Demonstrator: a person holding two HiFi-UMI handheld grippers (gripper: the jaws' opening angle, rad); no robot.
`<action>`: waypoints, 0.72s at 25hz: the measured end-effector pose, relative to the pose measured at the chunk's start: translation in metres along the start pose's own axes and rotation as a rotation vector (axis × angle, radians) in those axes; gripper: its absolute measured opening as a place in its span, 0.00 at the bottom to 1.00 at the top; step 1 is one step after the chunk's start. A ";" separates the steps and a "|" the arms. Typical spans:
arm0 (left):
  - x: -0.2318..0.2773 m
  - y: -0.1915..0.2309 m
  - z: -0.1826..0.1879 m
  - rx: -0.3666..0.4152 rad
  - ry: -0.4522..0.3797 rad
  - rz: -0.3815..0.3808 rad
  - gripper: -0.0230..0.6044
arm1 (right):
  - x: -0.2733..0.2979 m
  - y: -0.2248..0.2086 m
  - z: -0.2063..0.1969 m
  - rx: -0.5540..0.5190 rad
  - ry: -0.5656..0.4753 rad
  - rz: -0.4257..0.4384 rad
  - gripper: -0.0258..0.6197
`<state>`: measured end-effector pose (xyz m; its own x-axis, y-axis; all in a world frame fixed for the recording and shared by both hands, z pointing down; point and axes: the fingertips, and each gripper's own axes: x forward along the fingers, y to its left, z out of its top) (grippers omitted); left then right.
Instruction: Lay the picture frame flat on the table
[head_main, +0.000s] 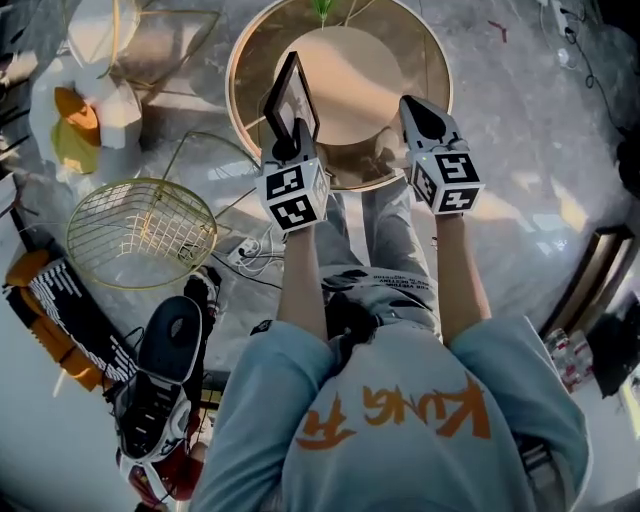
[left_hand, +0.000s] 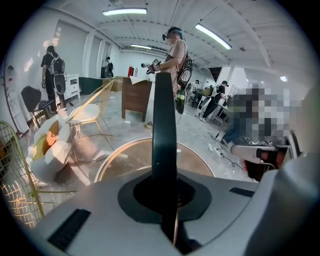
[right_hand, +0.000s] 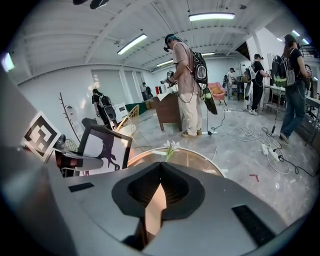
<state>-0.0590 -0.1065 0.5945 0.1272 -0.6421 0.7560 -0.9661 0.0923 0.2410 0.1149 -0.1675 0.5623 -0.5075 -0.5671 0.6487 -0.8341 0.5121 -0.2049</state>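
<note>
Left gripper (head_main: 284, 150): clamped on upright picture frame (head_main: 293, 97) edge.
Right gripper (head_main: 421, 112): pressed together, empty, 3 o'clock.
Risk: frame is twisted loose, banged on table (head_main: 352, 68).

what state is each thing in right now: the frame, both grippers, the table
picture frame: upright over the table, not laid flat
left gripper: shut on the picture frame's edge
right gripper: shut, empty, apart from the frame
round table: standing, with a flower at its far edge
</note>
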 end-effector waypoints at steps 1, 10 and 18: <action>0.004 0.001 -0.005 0.001 0.011 -0.003 0.08 | 0.004 0.001 -0.005 0.000 0.011 0.005 0.04; 0.030 0.005 -0.032 0.050 0.078 -0.027 0.08 | 0.030 0.005 -0.037 0.005 0.066 0.040 0.04; 0.070 -0.025 -0.033 0.094 0.065 -0.112 0.08 | 0.037 -0.018 -0.068 0.013 0.087 0.043 0.04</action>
<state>-0.0191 -0.1284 0.6611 0.2464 -0.5939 0.7659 -0.9615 -0.0508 0.2699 0.1259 -0.1540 0.6395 -0.5224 -0.4866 0.7002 -0.8153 0.5256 -0.2430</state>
